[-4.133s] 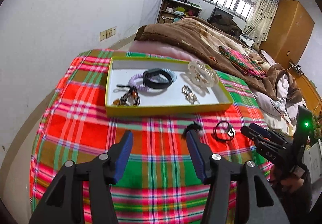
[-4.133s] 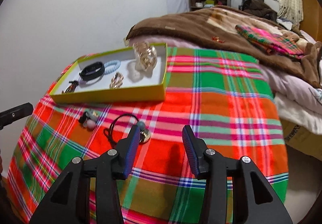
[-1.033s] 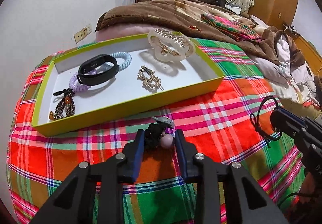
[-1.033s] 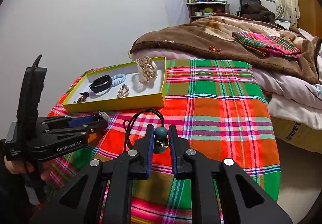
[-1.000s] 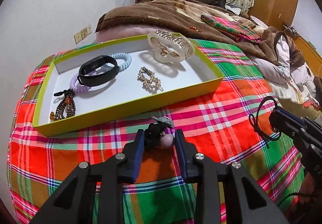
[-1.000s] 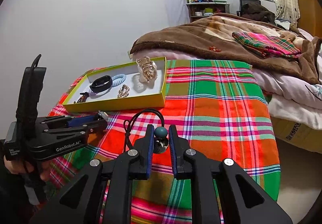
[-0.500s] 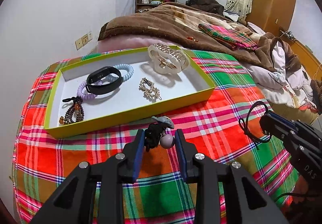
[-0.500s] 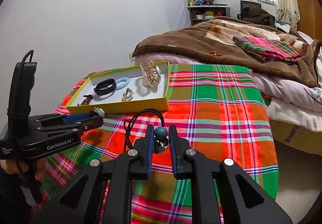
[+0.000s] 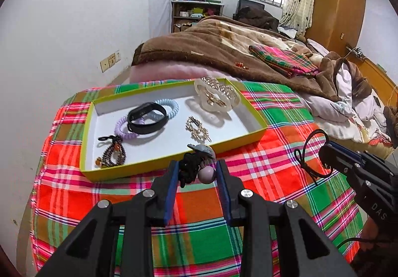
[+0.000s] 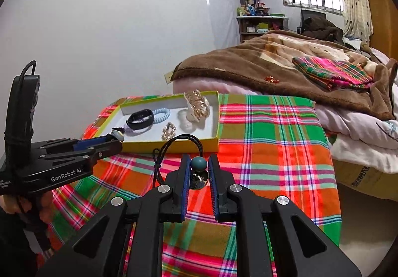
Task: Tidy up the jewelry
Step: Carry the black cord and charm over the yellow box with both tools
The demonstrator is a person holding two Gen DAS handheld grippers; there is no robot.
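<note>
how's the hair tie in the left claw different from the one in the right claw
The hair tie in the left claw is a bunched black tie with a mauve bead and a grey charm; the one in the right claw is a thin black cord loop with a teal bead. The left tie's elastic sits wadded between the fingers, while the right tie's loop stands open above them. Both are pinched and held off the plaid cloth, outside the yellow tray.

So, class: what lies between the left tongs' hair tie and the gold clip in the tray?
In the left wrist view, only the tray's yellow front wall separates hair tie from gold clip.
</note>
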